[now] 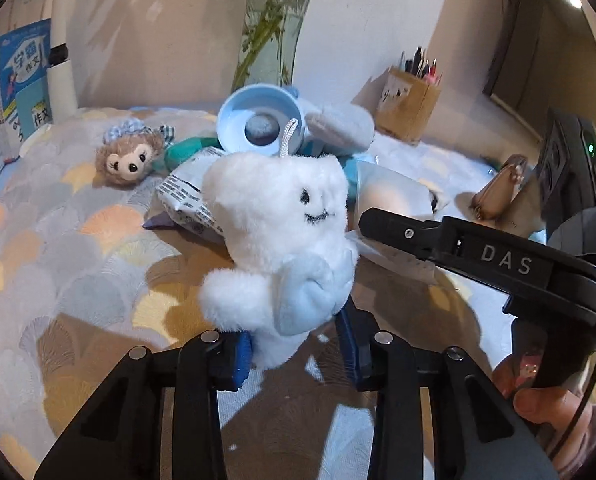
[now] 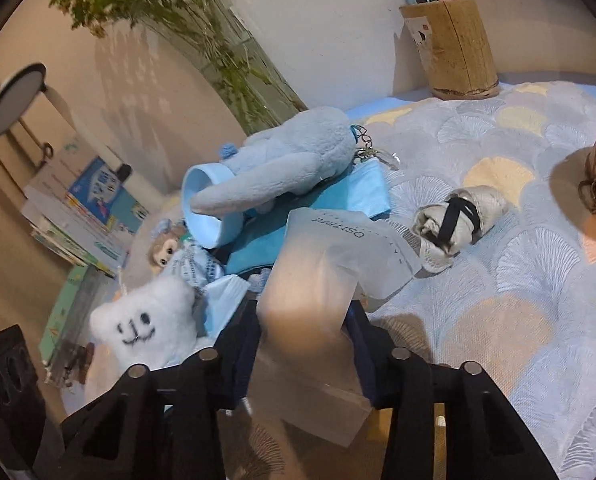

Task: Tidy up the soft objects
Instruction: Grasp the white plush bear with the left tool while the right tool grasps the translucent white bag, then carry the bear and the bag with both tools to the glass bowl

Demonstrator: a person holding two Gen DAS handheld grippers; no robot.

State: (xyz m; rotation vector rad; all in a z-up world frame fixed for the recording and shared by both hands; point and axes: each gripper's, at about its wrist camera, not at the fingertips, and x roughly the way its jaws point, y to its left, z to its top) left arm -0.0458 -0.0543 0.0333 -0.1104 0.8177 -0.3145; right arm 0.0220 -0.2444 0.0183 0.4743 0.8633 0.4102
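White fluffy tooth-shaped plush with a stitched face (image 1: 282, 216) stands upright between the blue pads of the left tool (image 1: 296, 354), whose jaws are closed on its lower end, lifting it clear of the scallop-patterned cloth-covered surface (image 1: 58, 248). From the right wrist view the same plush (image 2: 146, 324) sits at lower left, just beside the right tool (image 2: 304, 360). That tool is clamped on a frosted translucent soft pouch with printed lettering (image 2: 330, 264), which rises from between its jaws and fills the middle of the view.

Behind the two held items lies a crowded heap: a pale blue plastic cup on its side (image 1: 258, 118), a light blue plush with long ears and a key chain (image 2: 290, 160) draped over it, a blue folded cloth (image 2: 338, 200) beneath, and a crumpled printed packet (image 1: 190, 196). A small brown bear doll with a checked bow (image 1: 128, 160) lies to the left of the heap, apart from the tooth plush. A rolled beige bundle bound with a black strap (image 2: 454, 220) rests alone on the cloth, well to the right of the pouch. Further back stand a wooden pen holder (image 2: 454, 48), a glass vase with green stems (image 1: 274, 28), and stacked books (image 2: 82, 216) by the wall. In the left wrist view the right tool's black arm marked DAS (image 1: 478, 252) reaches in from the right, close to the tooth plush.
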